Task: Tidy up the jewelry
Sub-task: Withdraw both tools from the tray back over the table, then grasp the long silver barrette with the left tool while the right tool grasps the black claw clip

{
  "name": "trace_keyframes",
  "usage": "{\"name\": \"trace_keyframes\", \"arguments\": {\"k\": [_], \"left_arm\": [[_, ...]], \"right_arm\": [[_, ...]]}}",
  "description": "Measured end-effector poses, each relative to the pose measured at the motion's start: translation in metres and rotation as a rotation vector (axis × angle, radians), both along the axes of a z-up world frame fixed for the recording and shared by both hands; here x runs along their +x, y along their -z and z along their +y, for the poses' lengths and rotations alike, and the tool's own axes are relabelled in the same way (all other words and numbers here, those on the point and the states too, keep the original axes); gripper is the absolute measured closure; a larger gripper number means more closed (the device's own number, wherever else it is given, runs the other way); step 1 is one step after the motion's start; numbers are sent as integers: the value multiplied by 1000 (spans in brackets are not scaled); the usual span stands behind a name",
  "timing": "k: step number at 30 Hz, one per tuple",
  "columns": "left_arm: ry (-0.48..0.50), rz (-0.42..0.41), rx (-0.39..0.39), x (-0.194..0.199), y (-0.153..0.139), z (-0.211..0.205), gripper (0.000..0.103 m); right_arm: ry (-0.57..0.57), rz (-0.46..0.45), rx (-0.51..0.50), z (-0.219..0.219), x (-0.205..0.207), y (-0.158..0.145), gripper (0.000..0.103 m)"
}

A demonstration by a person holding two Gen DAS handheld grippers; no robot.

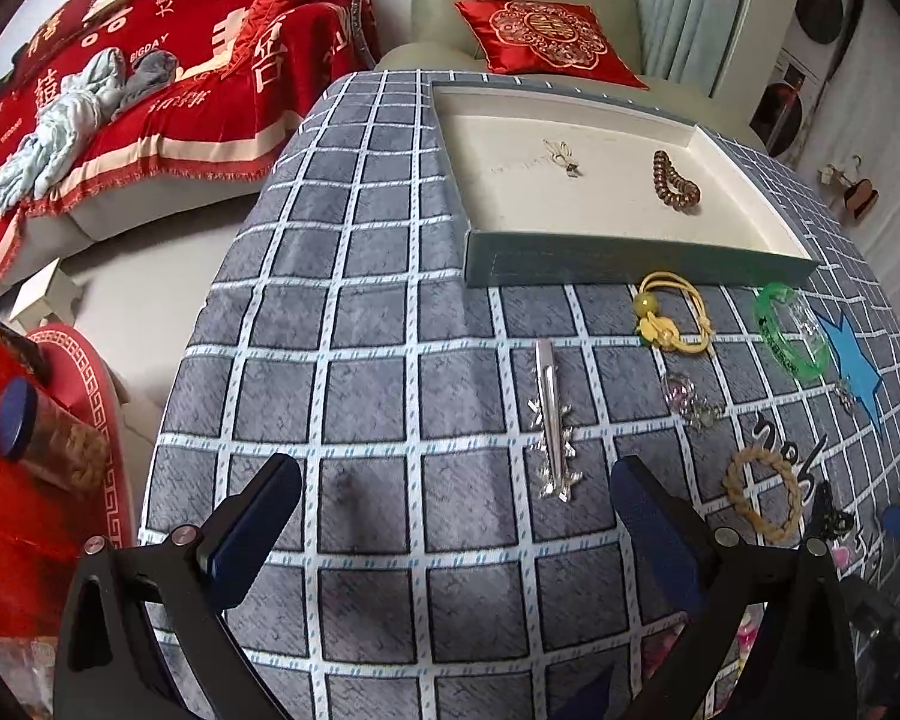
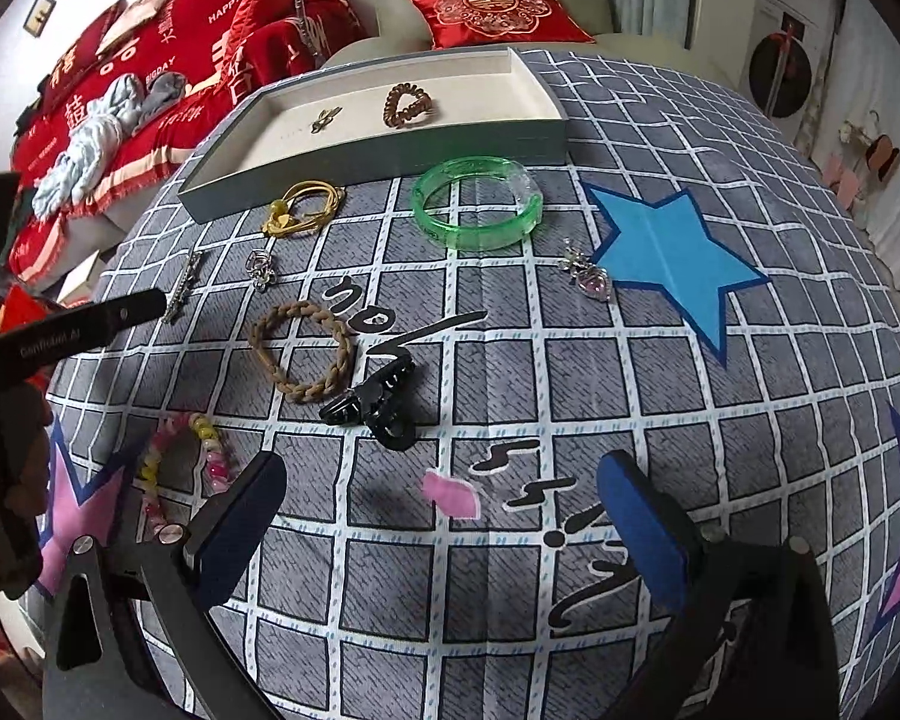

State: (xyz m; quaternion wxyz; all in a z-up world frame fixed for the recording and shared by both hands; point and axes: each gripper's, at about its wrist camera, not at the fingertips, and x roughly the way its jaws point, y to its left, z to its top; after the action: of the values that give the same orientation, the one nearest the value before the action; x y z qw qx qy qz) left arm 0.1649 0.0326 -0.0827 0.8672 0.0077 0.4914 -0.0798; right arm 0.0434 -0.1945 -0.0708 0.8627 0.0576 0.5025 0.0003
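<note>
A shallow white tray [image 1: 744, 180] [image 2: 534, 84] at the table's far side holds a brown spiral hair tie [image 1: 673, 180] [image 2: 406, 104] and a small metal clip [image 1: 561, 157] [image 2: 325, 118]. My left gripper [image 1: 456, 498] is open and empty, just short of a silver hair clip [image 1: 551, 420] [image 2: 185, 285]. My right gripper [image 2: 441, 489] is open and empty, just short of a black claw clip [image 2: 373, 405]. Loose on the cloth lie a yellow hair tie [image 1: 669, 315] [image 2: 303, 207], a green bangle [image 1: 792, 330] [image 2: 477, 210], a braided tan hair tie [image 1: 762, 492] [image 2: 303, 351], a clear charm [image 1: 690, 399] [image 2: 261, 267], a pink charm [image 2: 588, 276] and a beaded bracelet [image 2: 180, 468].
The table wears a grey checked cloth [image 1: 360, 330] [image 2: 630, 390] with star patches. A sofa with a red blanket [image 1: 180, 78] and a green armchair with a red cushion [image 1: 546, 36] stand behind. A red stool [image 1: 84, 396] stands left of the table.
</note>
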Motion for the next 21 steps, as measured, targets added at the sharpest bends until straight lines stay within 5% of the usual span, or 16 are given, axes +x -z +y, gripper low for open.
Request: {"name": "trace_keyframes", "arguments": {"k": [7, 18, 21], "left_arm": [[17, 0, 11, 11, 0, -14, 0], [50, 11, 9, 15, 6, -21, 37], [75, -3, 6, 14, 4, -26, 65]], "right_arm": [[-15, -12, -37, 12, 10, 1, 2], [-86, -3, -116, 34, 19, 11, 34], [-89, -9, -111, 34, 18, 9, 52]]}}
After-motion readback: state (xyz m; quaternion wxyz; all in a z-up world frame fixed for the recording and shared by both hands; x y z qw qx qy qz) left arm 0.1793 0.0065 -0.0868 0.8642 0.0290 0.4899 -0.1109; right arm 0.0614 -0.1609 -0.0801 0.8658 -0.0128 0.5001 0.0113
